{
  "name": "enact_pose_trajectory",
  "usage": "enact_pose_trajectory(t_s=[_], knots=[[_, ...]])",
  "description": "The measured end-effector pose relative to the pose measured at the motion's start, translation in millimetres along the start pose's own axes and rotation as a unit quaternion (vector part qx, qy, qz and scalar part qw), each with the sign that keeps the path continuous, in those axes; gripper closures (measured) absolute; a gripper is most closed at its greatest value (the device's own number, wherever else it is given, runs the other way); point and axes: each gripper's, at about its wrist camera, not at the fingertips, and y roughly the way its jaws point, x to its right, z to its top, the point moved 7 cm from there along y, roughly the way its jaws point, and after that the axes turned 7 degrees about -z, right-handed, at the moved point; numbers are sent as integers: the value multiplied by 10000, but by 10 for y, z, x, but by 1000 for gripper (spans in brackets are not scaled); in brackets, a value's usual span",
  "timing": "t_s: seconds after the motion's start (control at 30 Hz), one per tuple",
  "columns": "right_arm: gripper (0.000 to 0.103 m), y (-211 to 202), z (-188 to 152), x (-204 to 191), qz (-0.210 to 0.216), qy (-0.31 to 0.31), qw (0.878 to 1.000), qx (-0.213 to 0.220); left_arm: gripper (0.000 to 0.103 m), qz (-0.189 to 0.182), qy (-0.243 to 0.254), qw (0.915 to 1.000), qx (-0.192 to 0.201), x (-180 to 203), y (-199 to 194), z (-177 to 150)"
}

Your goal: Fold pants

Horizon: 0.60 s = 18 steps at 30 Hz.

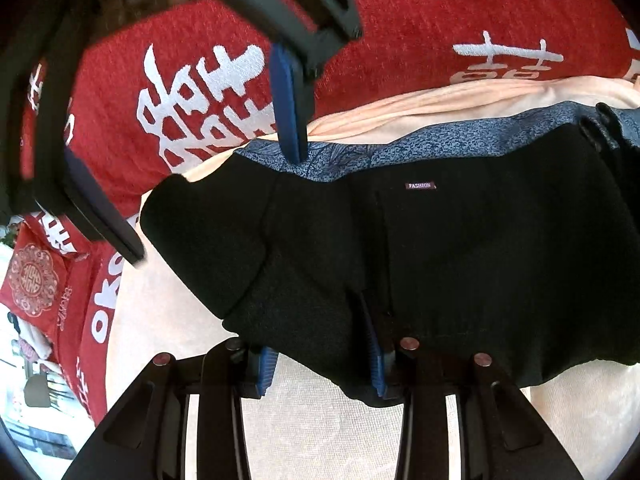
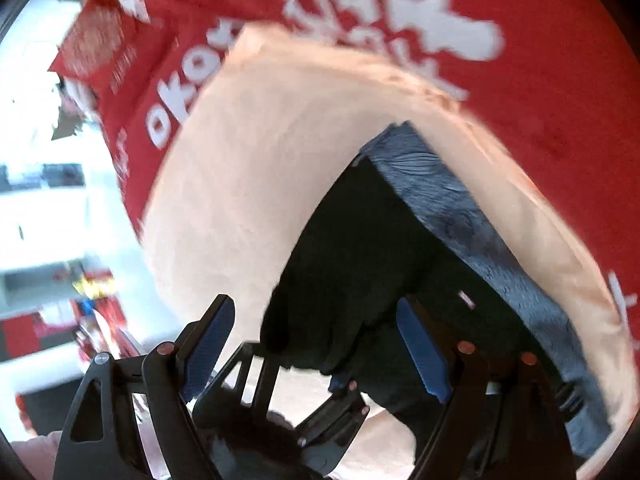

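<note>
The black fleece pants [image 1: 460, 248], with a small "FASHION" label [image 1: 419, 186] and a blue-grey patterned lining [image 1: 348, 160] exposed along the waist edge, lie folded on a pale peach plush blanket [image 1: 168, 320]. The blanket covers a red bedspread with large white characters [image 1: 400, 20].

Left wrist view: the left tongs [image 1: 324, 364] sit at 6 o'clock. Both blue ribbed pads [image 1: 267, 368] are closed on a bunched fold of the black fabric at the near edge of the pants. The pants extend from the pads toward 3 o'clock. The right tongs [image 1: 216, 192] enter from 11 o'clock. Their jaws stand wide apart with nothing between them: one blue pad [image 1: 288, 104] touches or stands just above the patterned lining, and the other finger [image 1: 100, 208] is off the pants at 9 o'clock, over the blanket edge.

Right wrist view: the picture is motion-blurred. The right tongs [image 2: 316, 352] are open at 6 o'clock, above the black fabric. The left tongs [image 2: 336, 412] appear below them, clamped on the pants edge. A red patterned pillow [image 2: 96, 40] lies at 10 o'clock.
</note>
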Motion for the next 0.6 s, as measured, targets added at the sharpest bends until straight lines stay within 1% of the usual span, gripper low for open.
enact_pose_trajectory(t_s=[0.07,0.17,0.2,0.23,0.27,0.3,0.33,0.37,0.43,0.5,0.6], knots=[[17,153,72,-57,-252,-77,9994,-229,65,3,-1,10000,1,2,-9,4],[17,368,73,-63,-320,-28,9974,-642,65,3,-2,10000,-19,1,-15,11],[19,422,62,-48,-361,-4,9967,-732,65,-19,-1,10000,-51,6,-13,4],[24,483,50,-21,-436,31,9957,-821,65,-27,16,10000,-43,23,-42,2],[52,529,34,-1,-423,67,9952,-881,65,-26,49,10000,24,29,-77,21],[85,536,36,1,-306,132,9956,-873,65,-22,92,9999,83,43,-127,45],[84,516,41,9,-122,305,9963,-798,65,-39,117,9998,131,55,-178,76],[85,475,30,34,-120,392,9967,-705,65,-69,116,9997,181,63,-225,103],[85,344,-25,40,-92,311,9985,-436,65,-107,131,9992,351,91,-368,185],[85,199,-107,76,43,311,9993,-225,65,-177,121,9985,506,127,-515,276],[85,-87,-236,231,487,596,9969,148,65,-459,9,9961,755,213,-777,430]])
